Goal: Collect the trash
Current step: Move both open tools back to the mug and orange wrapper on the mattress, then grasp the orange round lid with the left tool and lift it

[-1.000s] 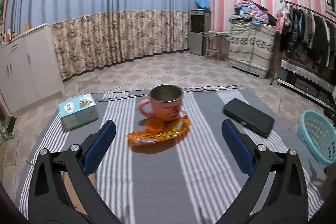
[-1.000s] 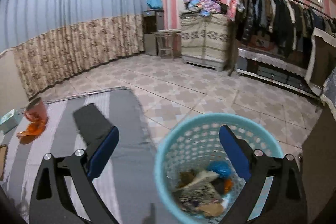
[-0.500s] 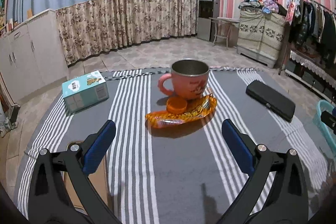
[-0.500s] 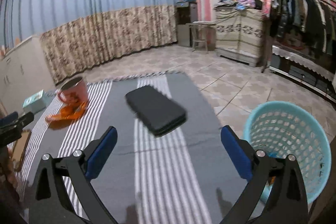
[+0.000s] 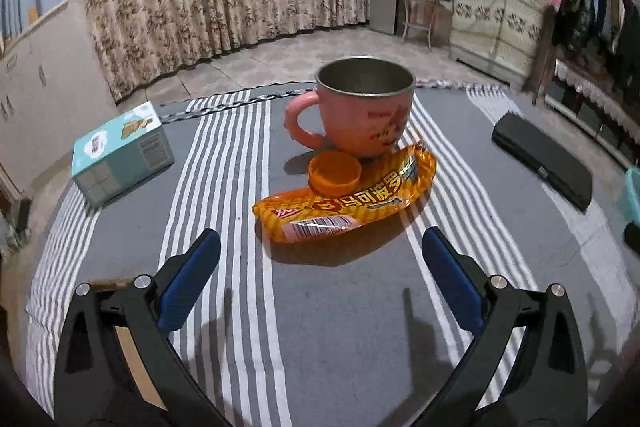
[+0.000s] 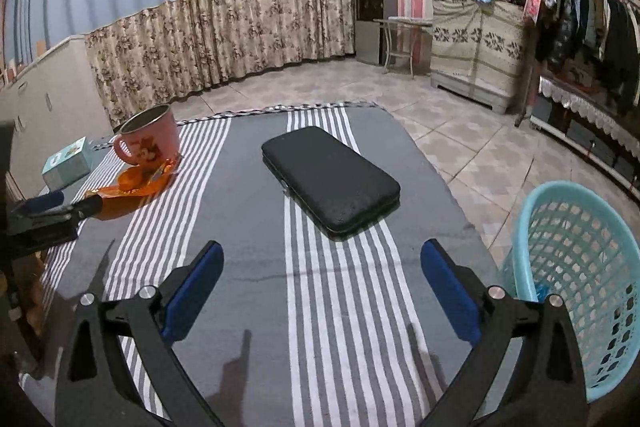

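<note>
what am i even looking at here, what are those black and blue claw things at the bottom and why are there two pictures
There is no robot here. A person holds a hand-held clamp tool in each hand, and each tool has a wide-angle camera that looks forward along its two fingers. So each picture is one tool's own view.

In the left tool's picture, the left gripper is open and holds nothing. Ahead of it on the striped cloth lies an orange snack wrapper with an orange bottle cap resting on it, in front of a pink mug. A teal box sits off to the left.

In the right tool's picture, the right gripper is also open and empty. It faces a black case, with a teal basket on the floor to the right.

The job is collecting trash.
</note>
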Motion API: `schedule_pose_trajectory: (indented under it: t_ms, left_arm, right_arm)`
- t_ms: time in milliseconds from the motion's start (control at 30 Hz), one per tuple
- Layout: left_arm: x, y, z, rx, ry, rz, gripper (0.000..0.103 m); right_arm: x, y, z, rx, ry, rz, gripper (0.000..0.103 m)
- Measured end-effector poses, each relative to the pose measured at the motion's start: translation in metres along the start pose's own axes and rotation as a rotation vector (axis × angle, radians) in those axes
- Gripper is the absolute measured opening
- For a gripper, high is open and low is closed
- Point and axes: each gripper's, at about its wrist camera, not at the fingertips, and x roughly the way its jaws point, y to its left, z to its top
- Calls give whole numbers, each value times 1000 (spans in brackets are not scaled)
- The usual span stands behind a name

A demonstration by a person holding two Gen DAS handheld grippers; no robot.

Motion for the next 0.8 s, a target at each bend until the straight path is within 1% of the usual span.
schedule_pose_trajectory:
  t_ms: [67,200,300,400,467,500,567,700,733,767,800]
  left_arm:
    - [6,-4,0,33,19,10,97]
    - [11,-2,0,22,36,-6,94]
    - [16,1,3,21,43,-15,84]
    - [28,0,7,39,82,-48,70]
    - [33,0,7,42,106,-67,53]
    - [34,-1,6,44,112,-77,50]
    - [32,-2,6,50,106,-96,36]
    - [28,-7,6,74,94,-116,20]
    - [26,-9,5,83,87,-130,4]
    - [24,-10,4,87,81,-135,0]
    - [22,-11,5,91,70,-134,0]
  right_arm:
    - [2,-4,0,16,6,0,97]
    - [4,-10,-1,47,20,3,97]
    - [6,-13,-1,66,29,12,97]
    - [7,-14,0,70,33,20,97]
    - [7,-13,0,69,32,20,97]
    - [8,-13,0,70,33,20,97]
    - [8,-13,0,73,34,19,97]
    - [9,-12,0,79,37,24,97]
    - [9,-12,0,76,35,24,97]
    - [9,-11,0,73,35,23,97]
    - [9,-11,0,71,35,23,97]
